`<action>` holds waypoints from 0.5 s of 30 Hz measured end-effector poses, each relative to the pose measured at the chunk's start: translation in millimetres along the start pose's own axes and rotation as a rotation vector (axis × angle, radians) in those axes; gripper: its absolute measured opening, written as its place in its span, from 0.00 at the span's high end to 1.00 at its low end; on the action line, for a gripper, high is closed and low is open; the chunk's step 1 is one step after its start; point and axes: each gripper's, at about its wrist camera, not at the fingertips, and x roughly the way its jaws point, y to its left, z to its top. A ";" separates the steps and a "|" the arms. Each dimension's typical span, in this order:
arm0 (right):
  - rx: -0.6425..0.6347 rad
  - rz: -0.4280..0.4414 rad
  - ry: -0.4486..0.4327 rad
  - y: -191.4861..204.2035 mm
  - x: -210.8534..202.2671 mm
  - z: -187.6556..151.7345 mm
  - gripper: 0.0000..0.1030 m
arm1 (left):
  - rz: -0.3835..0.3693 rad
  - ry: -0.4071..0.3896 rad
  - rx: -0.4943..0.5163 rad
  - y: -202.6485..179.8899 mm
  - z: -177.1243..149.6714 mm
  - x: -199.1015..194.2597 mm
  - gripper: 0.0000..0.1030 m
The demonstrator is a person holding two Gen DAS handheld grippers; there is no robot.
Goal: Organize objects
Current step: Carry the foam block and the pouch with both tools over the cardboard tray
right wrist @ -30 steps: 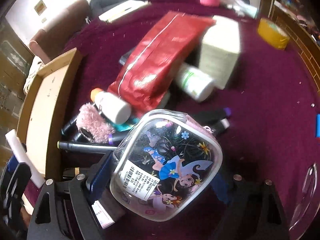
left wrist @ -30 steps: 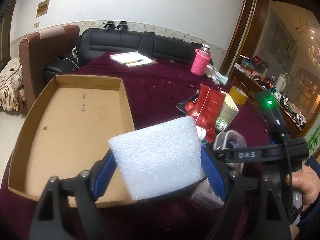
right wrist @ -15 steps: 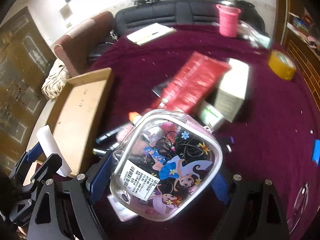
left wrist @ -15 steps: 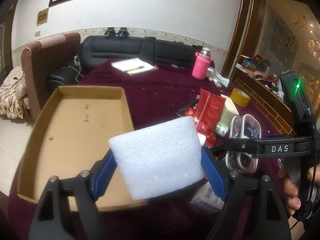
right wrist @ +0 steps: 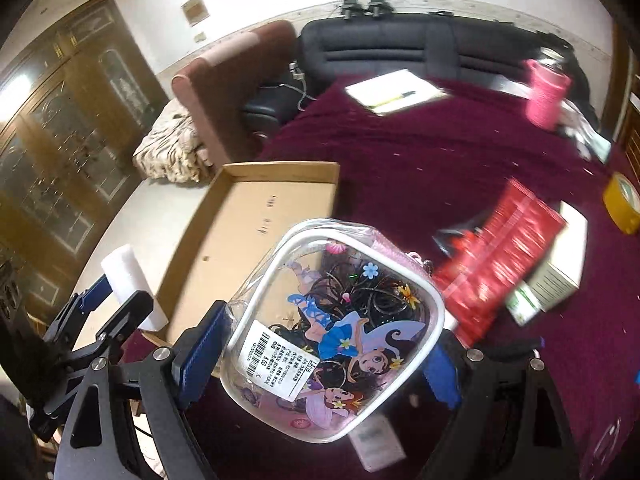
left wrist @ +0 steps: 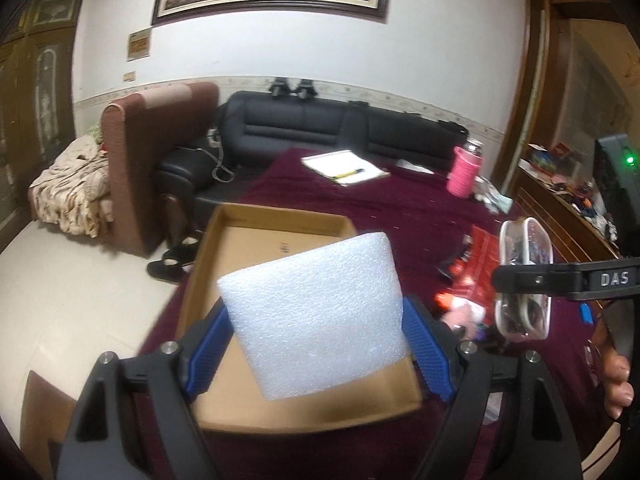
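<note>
Cardboard tray [left wrist: 276, 408] at frame centre, floor bare, near rim low. Left gripper [left wrist: 316, 344] fingers clamp white foam block [left wrist: 316, 316] above it. Right gripper [right wrist: 320, 344] fingers clamp clear pouch [right wrist: 336, 320] over maroon table [right wrist: 440, 160]; red packet [right wrist: 500, 256], boxes crowd right.

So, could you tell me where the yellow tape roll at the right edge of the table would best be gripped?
Probably from above, with the jaws across the outer wall of the yellow tape roll, one finger on each side. It seems to lie flat on the maroon tablecloth, apart from the other items, so both sides look free.
</note>
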 end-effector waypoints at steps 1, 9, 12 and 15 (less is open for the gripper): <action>-0.002 0.007 0.007 3.6 3.7 4.1 0.11 | 0.009 0.000 0.001 4.8 2.9 0.1 0.21; 0.009 0.005 0.069 28.0 59.2 55.2 0.11 | 0.037 0.062 0.024 33.6 38.6 32.0 0.21; 0.036 0.025 0.109 31.5 89.0 76.6 0.11 | 0.064 0.106 0.035 42.0 54.5 62.4 0.21; 0.057 -0.007 0.128 31.0 121.9 95.0 0.11 | 0.106 0.177 0.040 52.5 64.1 101.3 0.21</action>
